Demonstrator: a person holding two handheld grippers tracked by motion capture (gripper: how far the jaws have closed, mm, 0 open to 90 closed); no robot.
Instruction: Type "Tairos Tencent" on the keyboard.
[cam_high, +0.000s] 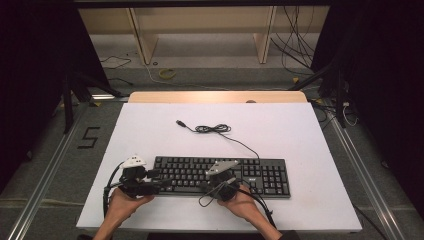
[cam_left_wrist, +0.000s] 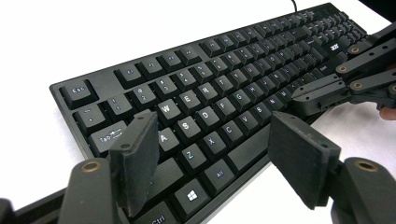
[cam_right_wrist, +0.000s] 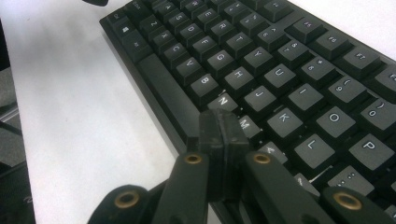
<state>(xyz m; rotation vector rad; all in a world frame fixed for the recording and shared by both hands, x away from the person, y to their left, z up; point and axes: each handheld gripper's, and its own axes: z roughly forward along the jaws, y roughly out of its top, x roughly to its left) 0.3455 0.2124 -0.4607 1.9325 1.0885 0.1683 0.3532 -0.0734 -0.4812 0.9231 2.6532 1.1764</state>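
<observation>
Two grippers hovered over our keyboard (cam_high: 220, 175): left gripper (cam_left_wrist: 210, 158) jaws spread above its left end, right gripper (cam_right_wrist: 222, 140) clenched empty, seemingly for key-pressing.

1. A white table (cam_high: 310, 150) stands in the middle of the high view, with a strip of light wood (cam_high: 217, 97) along its far edge.
2. The floor (cam_high: 365, 165) around it is grey-green carpet.
3. Metal rails (cam_high: 47, 175) run on the floor along both sides of the table.
4. A black mark like the figure 5 (cam_high: 89, 137) lies on the floor to the left.
5. Beyond the table stands pale wooden furniture (cam_high: 145, 35) with upright legs.
6. Loose cables (cam_high: 295, 45) trail on the floor at the far right, and a yellow coil (cam_high: 167, 73) lies near the middle.
7. Both sides are dark, with black stand legs (cam_high: 70, 95) at the left.
</observation>
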